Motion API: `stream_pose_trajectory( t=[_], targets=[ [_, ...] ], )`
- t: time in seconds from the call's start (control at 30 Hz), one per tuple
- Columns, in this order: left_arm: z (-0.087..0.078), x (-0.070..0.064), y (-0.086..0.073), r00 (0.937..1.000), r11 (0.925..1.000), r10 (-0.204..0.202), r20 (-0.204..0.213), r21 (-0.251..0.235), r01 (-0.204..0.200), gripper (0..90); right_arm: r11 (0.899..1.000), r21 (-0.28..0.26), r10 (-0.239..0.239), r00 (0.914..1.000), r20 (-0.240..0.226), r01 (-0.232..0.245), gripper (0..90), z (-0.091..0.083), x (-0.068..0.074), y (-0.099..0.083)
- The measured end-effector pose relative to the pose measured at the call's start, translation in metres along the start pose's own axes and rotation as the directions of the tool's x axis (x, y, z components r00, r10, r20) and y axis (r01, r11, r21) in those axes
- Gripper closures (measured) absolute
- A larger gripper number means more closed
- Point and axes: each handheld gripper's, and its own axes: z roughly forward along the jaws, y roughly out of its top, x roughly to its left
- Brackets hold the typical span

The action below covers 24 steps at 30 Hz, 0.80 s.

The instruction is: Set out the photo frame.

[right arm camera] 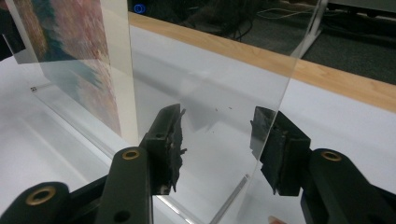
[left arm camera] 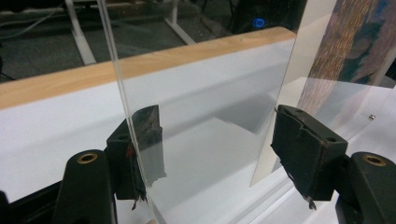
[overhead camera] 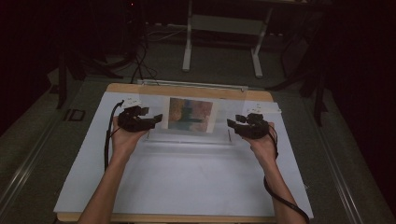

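A clear acrylic picture stand [overhead camera: 189, 134] stands upright on the white sheet, with a colourful print [overhead camera: 191, 114] in its middle. My left gripper [overhead camera: 156, 119] is at the stand's left end and my right gripper [overhead camera: 232, 123] at its right end. In the left gripper view, my left gripper [left arm camera: 217, 126] is open, the clear panel [left arm camera: 201, 93] runs between the jaws, and its edge lies close to the left jaw; the print [left arm camera: 345, 46] shows farther along. In the right gripper view, my right gripper [right arm camera: 217, 116] is open astride the panel [right arm camera: 210, 84], with the print [right arm camera: 70, 42] beyond.
The white sheet [overhead camera: 187, 177] covers a wooden tabletop whose far edge [overhead camera: 187, 91] runs just behind the stand. On the dark floor beyond are a white desk frame [overhead camera: 222, 28] and cables [overhead camera: 140, 60]. A cable trails from each gripper along the forearm.
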Motion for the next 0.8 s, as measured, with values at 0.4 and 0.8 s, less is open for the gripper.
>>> stream_pose_trajectory(
  t=[0.4,0.8],
  targets=[
    [-0.009,-0.011,-0.023,0.9998,0.9985,-0.017,0.004,0.051,0.017,32.3,1.0,0.03,0.0,0.9995,-0.033,0.001,53.4,-0.008,0.01,-0.025],
    [-0.014,-0.017,-0.031,0.9999,0.9985,-0.012,0.007,0.053,0.011,32.0,1.0,0.029,-0.007,0.999,-0.045,0.009,53.0,-0.013,0.013,-0.03]
  ],
)
